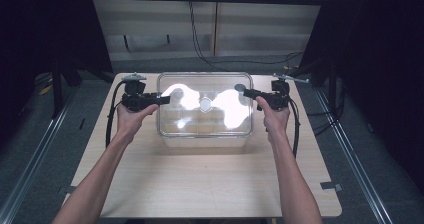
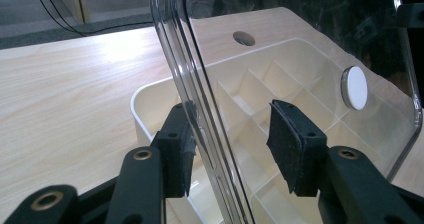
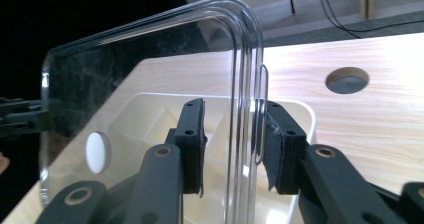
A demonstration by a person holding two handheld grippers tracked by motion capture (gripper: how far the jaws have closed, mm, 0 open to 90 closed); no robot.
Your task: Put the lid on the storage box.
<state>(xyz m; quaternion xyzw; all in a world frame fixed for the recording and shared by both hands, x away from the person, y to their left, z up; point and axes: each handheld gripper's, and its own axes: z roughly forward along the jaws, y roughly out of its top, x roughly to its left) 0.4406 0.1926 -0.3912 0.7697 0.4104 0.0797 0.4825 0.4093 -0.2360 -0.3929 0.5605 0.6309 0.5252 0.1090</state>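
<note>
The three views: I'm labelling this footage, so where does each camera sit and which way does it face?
High view: above the person's side, looking forward and down on the table; both forearms, left gripper, right gripper.
Left gripper view: rides the left gripper, looking along its jaws straddling the clear lid edge.
Right gripper view: rides the right gripper, jaws straddling the opposite edge.
Both gripper views share the lid, its white knob and the divided white tray.

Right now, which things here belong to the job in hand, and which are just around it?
In the job:
- clear lid, its edge between each gripper's jaws
- white divided box under it
- left gripper
- right gripper

Just around:
- wooden table
- round table hole
- black cable on the floor behind
</note>
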